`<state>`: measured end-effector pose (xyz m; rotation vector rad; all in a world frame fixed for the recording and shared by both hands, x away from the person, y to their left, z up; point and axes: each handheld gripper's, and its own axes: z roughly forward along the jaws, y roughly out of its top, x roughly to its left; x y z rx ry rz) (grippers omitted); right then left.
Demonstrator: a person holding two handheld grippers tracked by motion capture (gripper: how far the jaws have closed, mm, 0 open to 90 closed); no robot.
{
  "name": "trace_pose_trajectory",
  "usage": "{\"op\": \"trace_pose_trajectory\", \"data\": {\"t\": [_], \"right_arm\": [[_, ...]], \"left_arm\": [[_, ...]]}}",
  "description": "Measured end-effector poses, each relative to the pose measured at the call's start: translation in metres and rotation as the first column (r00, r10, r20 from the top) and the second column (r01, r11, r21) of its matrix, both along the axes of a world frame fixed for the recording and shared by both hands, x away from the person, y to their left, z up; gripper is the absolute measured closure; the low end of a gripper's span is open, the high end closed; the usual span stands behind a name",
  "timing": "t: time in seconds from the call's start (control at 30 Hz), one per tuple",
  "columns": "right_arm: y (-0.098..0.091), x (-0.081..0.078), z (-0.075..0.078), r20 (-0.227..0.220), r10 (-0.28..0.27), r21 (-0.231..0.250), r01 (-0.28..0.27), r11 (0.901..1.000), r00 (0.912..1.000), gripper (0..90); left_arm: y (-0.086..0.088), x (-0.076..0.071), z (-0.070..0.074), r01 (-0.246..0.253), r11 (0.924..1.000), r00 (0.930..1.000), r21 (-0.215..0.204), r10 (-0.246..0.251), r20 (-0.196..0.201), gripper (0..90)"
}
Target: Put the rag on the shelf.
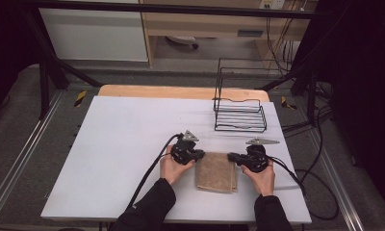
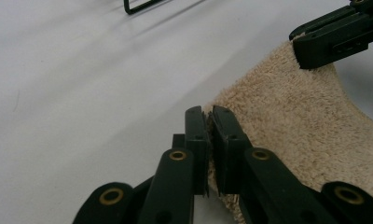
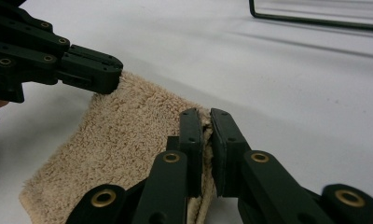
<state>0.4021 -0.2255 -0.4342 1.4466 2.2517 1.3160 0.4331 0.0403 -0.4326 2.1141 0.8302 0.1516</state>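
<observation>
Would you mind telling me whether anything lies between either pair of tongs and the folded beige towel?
Nothing visible does. The left tongs are already shut on the towel at its far left corner, and the right tongs are shut on its far right corner. The wire rack stands apart, farther back on the table.

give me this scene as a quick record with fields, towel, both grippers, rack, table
towel: folded beige terry towel, flat on the table near the front edge
left hand-held gripper: shut on the towel's far left corner
right hand-held gripper: shut on the towel's far right corner
rack: black wire rack, empty, at the far right of the table, apart from the towel
table: white top
</observation>
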Motion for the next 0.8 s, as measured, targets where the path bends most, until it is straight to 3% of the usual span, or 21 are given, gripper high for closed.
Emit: {"op": "trace_pose_trajectory", "data": {"t": [0.13,0.27,0.8], "right_arm": [[0.001,-0.003,0.006,0.031,0.013,0.005,-0.013,0.9999,0.9994,84.1],[0.001,-0.005,0.009,0.048,0.018,0.008,-0.018,0.9998,0.9987,84.1],[0.003,-0.015,0.027,0.11,0.027,0.02,-0.03,0.9994,0.9936,84.2]], "left_arm": [[0.004,-0.004,0.004,0.004,0.9997,0.9999,-0.026,-0.004,0.011,85.1],[0.006,-0.008,0.009,0.012,0.9997,0.9993,-0.021,-0.011,0.037,85.1],[0.012,-0.018,0.023,-0.001,0.9979,0.9969,-0.064,0.006,0.078,85.4]]}}
